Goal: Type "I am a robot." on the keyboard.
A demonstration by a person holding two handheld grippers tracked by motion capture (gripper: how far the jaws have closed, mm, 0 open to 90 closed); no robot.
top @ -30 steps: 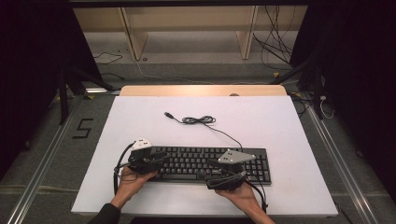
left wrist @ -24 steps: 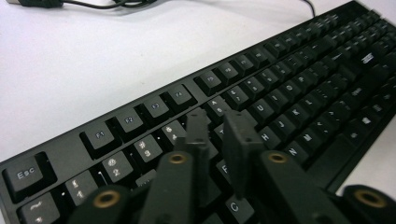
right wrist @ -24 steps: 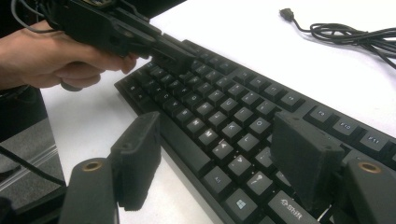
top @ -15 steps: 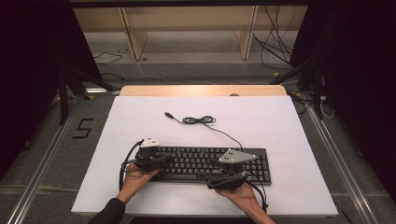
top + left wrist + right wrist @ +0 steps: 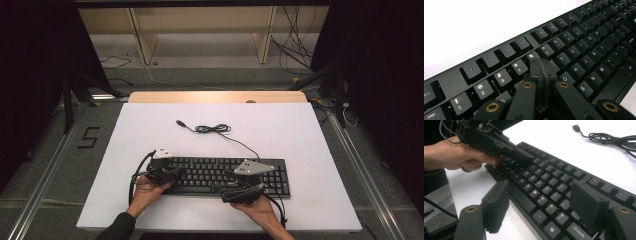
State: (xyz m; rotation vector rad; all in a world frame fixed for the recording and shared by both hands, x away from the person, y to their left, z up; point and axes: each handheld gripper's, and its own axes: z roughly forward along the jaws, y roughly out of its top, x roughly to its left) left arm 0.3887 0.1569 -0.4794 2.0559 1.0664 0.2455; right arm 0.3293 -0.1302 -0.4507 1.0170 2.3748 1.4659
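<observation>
While left gripper (image 5: 541, 68) presses closed jaws, empty, onto keyboard (image 5: 225, 175) near key 5, right gripper (image 5: 539, 207) hangs wide open over keyboard's near edge, gripping nothing. Keyboard on white table (image 5: 300, 135), near front; cable (image 5: 212, 129) coiled behind keyboard.

The left gripper (image 5: 541, 68), its jaws pressed together, is leaving no gap between them; directly beneath and ahead of its tips the flat black plastic keyboard (image 5: 227, 176) is blocking the way down. Between the right gripper's (image 5: 537, 206) wide-apart jaws the keyboard's front edge is sitting. Beyond both sets of jaws, the bare white tabletop (image 5: 280, 130) is lying open, interrupted by the thin coiled black cable (image 5: 214, 129).
</observation>
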